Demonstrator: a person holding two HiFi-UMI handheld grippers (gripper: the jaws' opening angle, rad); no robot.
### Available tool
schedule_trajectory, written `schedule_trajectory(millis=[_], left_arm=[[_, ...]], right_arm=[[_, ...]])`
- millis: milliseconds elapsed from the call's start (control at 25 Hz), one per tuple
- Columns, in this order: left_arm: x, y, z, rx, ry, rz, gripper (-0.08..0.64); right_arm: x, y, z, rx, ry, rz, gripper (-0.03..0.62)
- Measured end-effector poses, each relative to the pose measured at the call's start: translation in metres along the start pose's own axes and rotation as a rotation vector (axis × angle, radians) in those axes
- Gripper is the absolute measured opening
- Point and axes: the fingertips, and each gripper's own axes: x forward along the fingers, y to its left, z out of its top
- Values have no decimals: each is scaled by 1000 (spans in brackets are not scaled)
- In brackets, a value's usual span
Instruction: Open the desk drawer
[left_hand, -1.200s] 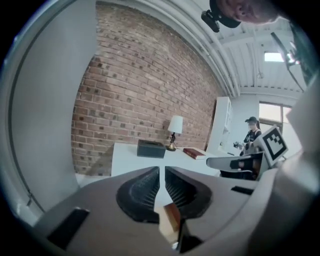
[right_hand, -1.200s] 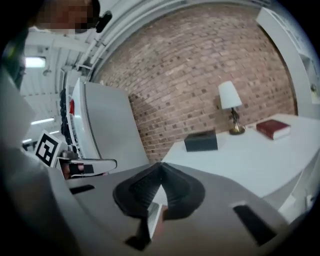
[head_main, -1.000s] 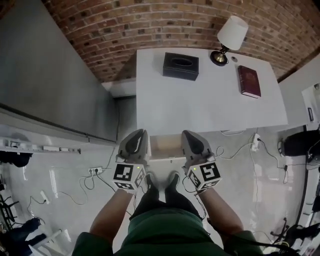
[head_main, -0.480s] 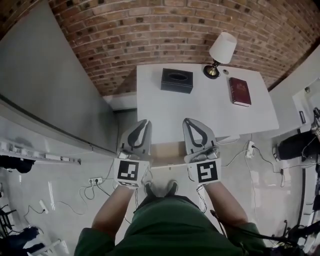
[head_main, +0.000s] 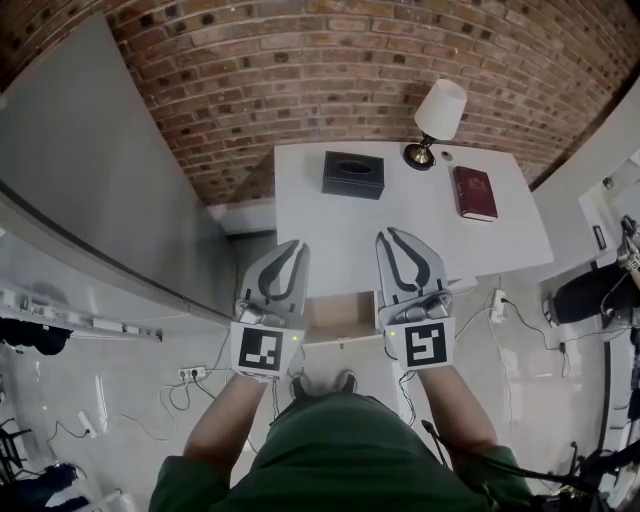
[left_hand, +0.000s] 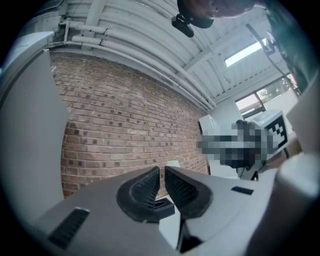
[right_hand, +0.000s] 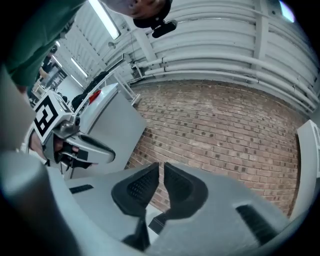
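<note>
Jaws on left gripper (left_hand: 162, 171): parted by a narrow slit, nothing between. Jaws on right gripper (right_hand: 161, 167): also a narrow slit, just been opening, nothing between.

Both grippers side by side, pointing toward brick wall (head_main: 300, 80). In head view, fingertips overlapping near edge of desk (head_main: 400, 235).

Drawer (head_main: 335, 312): pulled out from under desk's near edge, brown inside showing. Seen between the two grippers in head view, gripped by neither.

On desk: black box (head_main: 353, 174) at back left, lamp (head_main: 437, 115) at back, red book (head_main: 474, 192) at right. All three well apart.

Cables (head_main: 480, 300) on floor, right of drawer.
</note>
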Motion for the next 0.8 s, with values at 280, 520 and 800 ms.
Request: schedule_trajectory(millis=[280, 520, 800], left_arm=[[-4, 3, -3, 7, 12, -9, 29], [-7, 0, 0, -1, 6, -19, 29], [-15, -5, -4, 2, 20, -25, 29]], right_arm=[[-2, 3, -3, 53, 36, 28, 0], [-10, 7, 2, 54, 15, 14, 0], [-19, 8, 4, 63, 14, 18, 0]])
